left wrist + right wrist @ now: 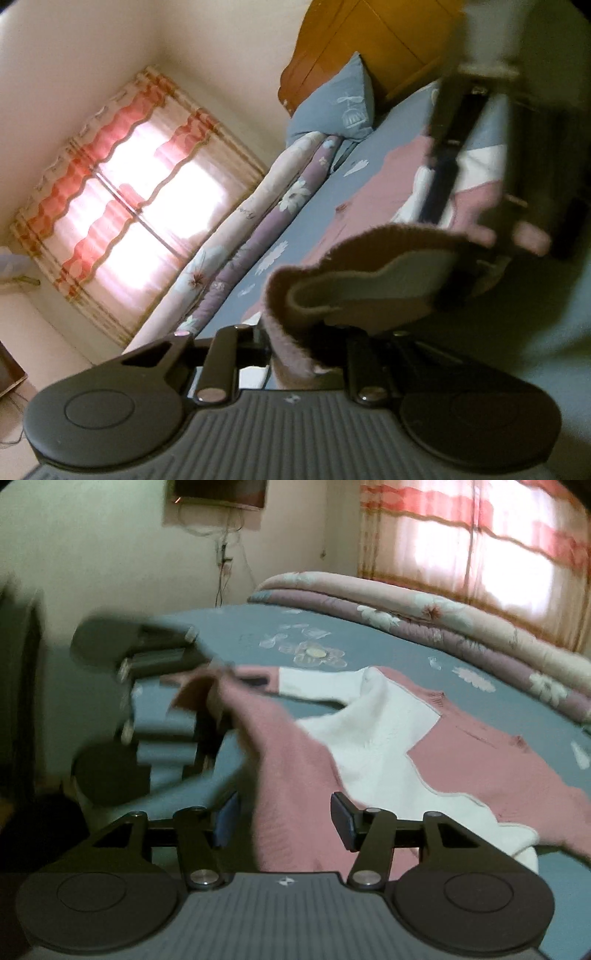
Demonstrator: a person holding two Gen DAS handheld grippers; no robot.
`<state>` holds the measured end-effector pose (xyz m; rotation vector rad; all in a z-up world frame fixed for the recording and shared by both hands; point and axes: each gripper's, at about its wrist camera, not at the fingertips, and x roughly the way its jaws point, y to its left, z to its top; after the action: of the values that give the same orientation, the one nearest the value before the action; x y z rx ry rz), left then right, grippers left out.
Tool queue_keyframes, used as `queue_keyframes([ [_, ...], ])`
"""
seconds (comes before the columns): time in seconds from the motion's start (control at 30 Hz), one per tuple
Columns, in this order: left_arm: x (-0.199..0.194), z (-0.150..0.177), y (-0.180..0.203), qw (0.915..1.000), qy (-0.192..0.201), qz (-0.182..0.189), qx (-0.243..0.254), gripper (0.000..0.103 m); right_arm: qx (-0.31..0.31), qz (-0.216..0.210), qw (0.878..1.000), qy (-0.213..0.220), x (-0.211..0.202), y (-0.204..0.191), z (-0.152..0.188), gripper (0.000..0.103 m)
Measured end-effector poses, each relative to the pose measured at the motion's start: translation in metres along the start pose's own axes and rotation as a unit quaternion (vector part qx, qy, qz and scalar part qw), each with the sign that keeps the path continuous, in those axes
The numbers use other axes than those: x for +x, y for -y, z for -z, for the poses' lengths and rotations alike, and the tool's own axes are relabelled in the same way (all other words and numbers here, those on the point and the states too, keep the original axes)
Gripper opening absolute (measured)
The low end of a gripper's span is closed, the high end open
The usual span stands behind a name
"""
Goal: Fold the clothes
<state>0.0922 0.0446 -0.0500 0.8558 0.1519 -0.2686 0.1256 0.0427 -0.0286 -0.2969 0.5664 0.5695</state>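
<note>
A pink and white sweater (pixel 388 738) lies spread on the blue flowered bedsheet (pixel 240 627). My right gripper (pixel 284 823) is open, and a raised pink fold of the sweater runs between its fingers. My left gripper (pixel 291 347) is shut on a thick pink edge of the sweater (pixel 388 173), which curls up over its fingers and hides the tips. In the right wrist view the left gripper (pixel 207 690) is blurred at the left and holds that edge above the bed. In the left wrist view the right gripper (pixel 450 155) is a dark blur at the upper right.
A folded flowered quilt (pixel 424 616) lies along the far side of the bed under a curtained window (pixel 480 535). A blue pillow (pixel 340 107) leans on the wooden headboard (pixel 369 33). A person's pale green sleeve (pixel 535 332) fills the right of the left wrist view.
</note>
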Motion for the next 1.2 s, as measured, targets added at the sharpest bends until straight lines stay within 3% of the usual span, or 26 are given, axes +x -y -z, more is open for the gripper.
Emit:
queue_keyframes([
  [0.13, 0.007, 0.006, -0.008, 0.9998, 0.002, 0.003, -0.02, 0.016, -0.08, 0.066, 0.995, -0.006, 0.009, -0.027, 0.022, 0.063],
  [0.23, 0.012, 0.003, -0.009, 0.9996, 0.002, 0.008, -0.028, 0.013, -0.176, 0.157, 0.972, -0.011, 0.026, -0.047, 0.041, 0.057],
  [0.3, 0.013, 0.004, -0.009, 0.9995, 0.002, 0.01, -0.029, 0.011, -0.223, 0.194, 0.955, -0.016, 0.037, -0.052, 0.05, 0.024],
  [0.33, 0.012, 0.005, -0.009, 0.9995, 0.001, 0.013, -0.028, 0.01, -0.223, 0.195, 0.955, -0.018, 0.038, -0.05, 0.05, 0.007],
  [0.5, 0.011, 0.009, -0.014, 0.9994, -0.004, 0.023, -0.028, 0.007, -0.149, 0.139, 0.979, -0.018, 0.028, -0.034, 0.027, 0.007],
  [0.6, 0.002, 0.012, -0.017, 0.9994, -0.005, 0.014, -0.031, 0.007, -0.127, 0.111, 0.985, -0.016, 0.017, -0.029, 0.016, 0.007],
  [0.8, -0.011, 0.017, -0.02, 0.9987, -0.025, 0.018, -0.04, 0.004, -0.112, 0.07, 0.991, -0.026, 0.004, -0.026, 0.013, 0.007],
  [1.07, -0.015, 0.024, -0.015, 0.9956, -0.072, 0.041, -0.043, 0.004, -0.113, 0.027, 0.991, -0.072, 0.023, -0.042, 0.033, 0.007],
  [1.13, -0.016, 0.025, -0.014, 0.9944, -0.084, 0.047, -0.044, 0.008, -0.114, 0.025, 0.99, -0.084, 0.027, -0.041, 0.036, 0.008],
  [1.2, -0.017, 0.027, -0.013, 0.993, -0.095, 0.053, -0.045, 0.014, -0.098, 0.01, 0.991, -0.089, 0.025, -0.039, 0.036, 0.015],
])
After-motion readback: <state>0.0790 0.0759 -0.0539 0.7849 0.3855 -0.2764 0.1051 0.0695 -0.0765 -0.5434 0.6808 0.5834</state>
